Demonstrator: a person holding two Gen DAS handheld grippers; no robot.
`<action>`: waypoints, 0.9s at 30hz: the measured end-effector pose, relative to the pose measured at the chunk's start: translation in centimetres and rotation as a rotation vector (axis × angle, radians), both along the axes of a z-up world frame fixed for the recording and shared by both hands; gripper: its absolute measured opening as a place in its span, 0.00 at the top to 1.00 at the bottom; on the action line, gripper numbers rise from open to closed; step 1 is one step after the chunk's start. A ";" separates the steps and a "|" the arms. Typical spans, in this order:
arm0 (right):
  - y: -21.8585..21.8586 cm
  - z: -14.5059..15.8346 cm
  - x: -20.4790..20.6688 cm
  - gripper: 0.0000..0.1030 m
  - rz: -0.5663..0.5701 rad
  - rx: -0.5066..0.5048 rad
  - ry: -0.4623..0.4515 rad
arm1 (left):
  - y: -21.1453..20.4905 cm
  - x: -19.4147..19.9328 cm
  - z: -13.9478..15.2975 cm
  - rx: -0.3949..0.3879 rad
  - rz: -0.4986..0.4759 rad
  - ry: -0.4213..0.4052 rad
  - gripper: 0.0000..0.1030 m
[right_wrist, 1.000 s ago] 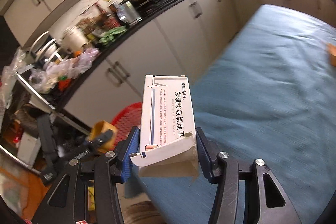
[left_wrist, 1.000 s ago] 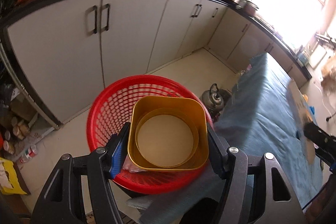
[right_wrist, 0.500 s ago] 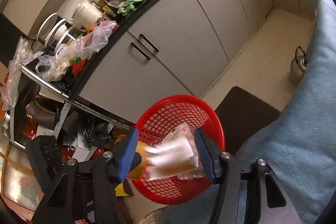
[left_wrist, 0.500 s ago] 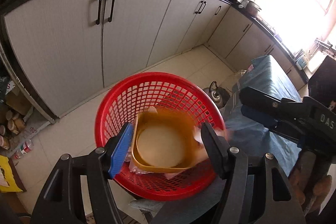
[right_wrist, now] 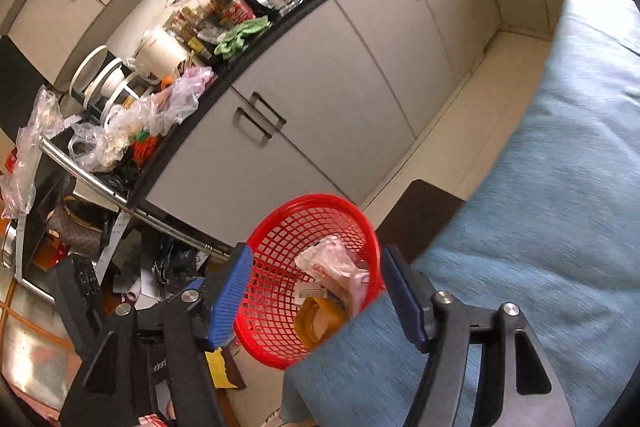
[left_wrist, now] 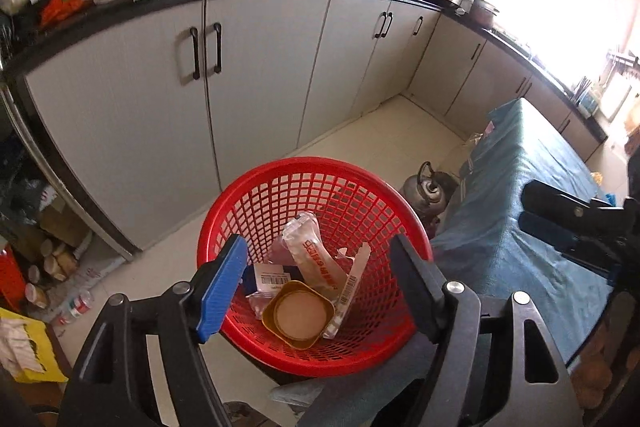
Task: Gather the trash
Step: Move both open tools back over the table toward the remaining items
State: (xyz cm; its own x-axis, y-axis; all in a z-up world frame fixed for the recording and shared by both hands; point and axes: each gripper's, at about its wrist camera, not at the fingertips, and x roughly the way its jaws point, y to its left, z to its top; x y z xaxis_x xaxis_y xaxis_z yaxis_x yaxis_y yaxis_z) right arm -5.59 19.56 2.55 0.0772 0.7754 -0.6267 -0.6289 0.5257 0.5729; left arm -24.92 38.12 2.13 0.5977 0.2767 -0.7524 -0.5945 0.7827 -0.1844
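**Both grippers hang open over a red basket of trash**

The left gripper [left_wrist: 320,283] hovers above the red mesh basket [left_wrist: 280,191], its 2 fingers spread wide with nothing between them; the blue pad of 1 finger [left_wrist: 222,283] sits over the basket's near-left rim and the black finger over its near-right rim. Directly ahead of and below this gripper, at the bottom of the basket, lies a yellow square container [left_wrist: 298,313], open side up. Touching its far edge are a clear plastic wrapper with red lettering [left_wrist: 312,255], a white barcode-printed carton flap [left_wrist: 352,283] leaning to the right, and a flat white packet with a barcode [left_wrist: 270,277] to the left.

The right gripper [right_wrist: 316,301] is likewise open and empty, its blue-padded fingers [right_wrist: 230,295] framing the same basket [right_wrist: 280,239] from the other side. From here the basket lies just ahead and slightly left, partly hidden behind the edge of a blue-green tablecloth [right_wrist: 560,227] that fills the space to the gripper's right. The wrapper [right_wrist: 336,267] and the yellow container [right_wrist: 320,319] show inside the mesh.

Beyond the basket in the left wrist view stand grey kitchen cabinets [left_wrist: 260,87] under a black counter crowded with bottles, plastic bags and pots. A metal kettle [left_wrist: 426,189] sits on the floor just right of the basket, beside the draped table [left_wrist: 520,187]. The right gripper's black body [left_wrist: 576,227] shows at the far right.
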 end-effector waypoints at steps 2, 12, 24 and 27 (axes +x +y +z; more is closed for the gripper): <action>-1.0 0.2 -0.2 0.31 -0.014 -0.001 -0.010 | -0.7 -0.1 0.5 0.032 0.001 0.004 0.29; -7.7 1.0 -1.1 0.28 -0.098 0.011 -0.043 | -5.6 0.1 2.6 0.153 -0.052 0.019 0.26; -17.6 1.0 -1.0 0.25 -0.250 0.028 -0.054 | -11.9 1.5 4.5 0.236 -0.159 0.026 0.25; -20.4 0.7 -0.8 0.24 -0.294 0.029 -0.047 | -13.4 2.2 4.7 0.219 -0.197 0.025 0.25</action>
